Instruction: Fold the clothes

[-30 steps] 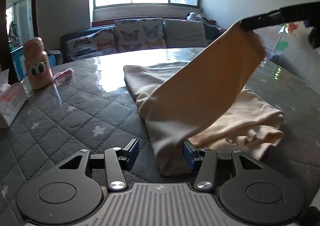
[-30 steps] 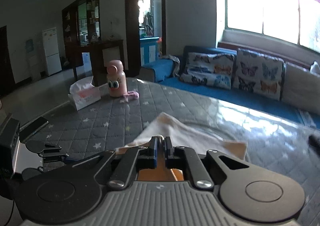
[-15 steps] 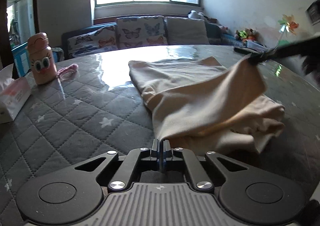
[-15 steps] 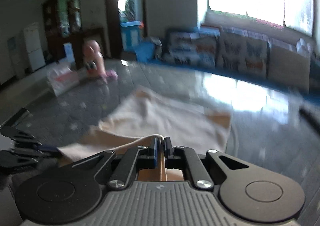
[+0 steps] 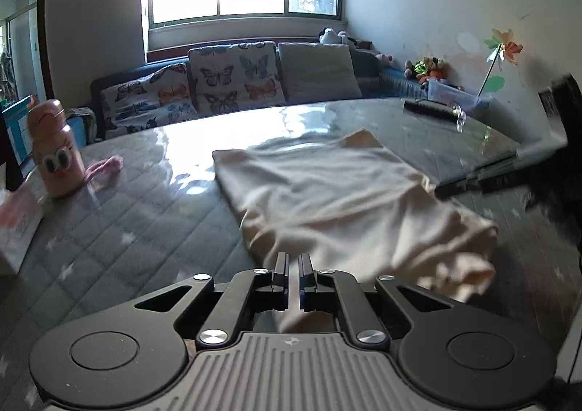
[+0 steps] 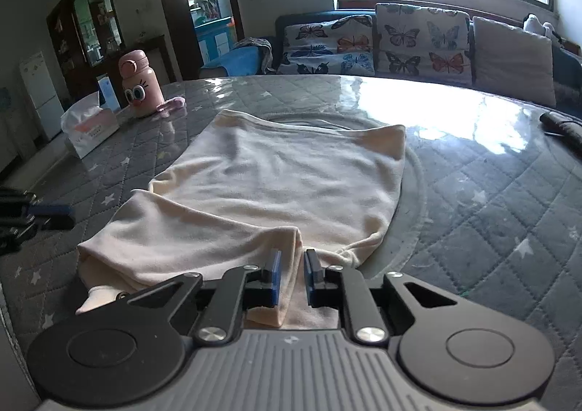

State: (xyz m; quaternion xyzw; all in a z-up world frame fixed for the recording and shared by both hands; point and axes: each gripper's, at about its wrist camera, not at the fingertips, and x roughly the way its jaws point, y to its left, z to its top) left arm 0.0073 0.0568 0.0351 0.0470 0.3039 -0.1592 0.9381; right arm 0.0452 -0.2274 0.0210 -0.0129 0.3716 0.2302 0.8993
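Right up close, the right gripper (image 6: 290, 267) has its jaws parted a narrow way with a ridge of the cream garment (image 6: 276, 174) standing between the blue pads, cloth not pinched as far as I can judge; over in the left wrist view the left gripper (image 5: 293, 265) shows its jaws almost together, a slim slot between them, and whether any cloth is caught there I cannot tell. The garment lies on the quilted grey table (image 6: 491, 214), near edge bunched in loose layers, far part flat. My read: a fold has just been laid and this is the letting-go step; next calls for backing both tools clear without dragging the top layer, then taking the rumpled near edge to square it. Count it out: one garment, two grippers. Further back, one tissue box (image 6: 91, 125), one pink bottle (image 6: 140, 85) with cartoon eyes, one pink strap (image 6: 171, 104) beside it, then three cushions (image 6: 422, 42) on the sofa
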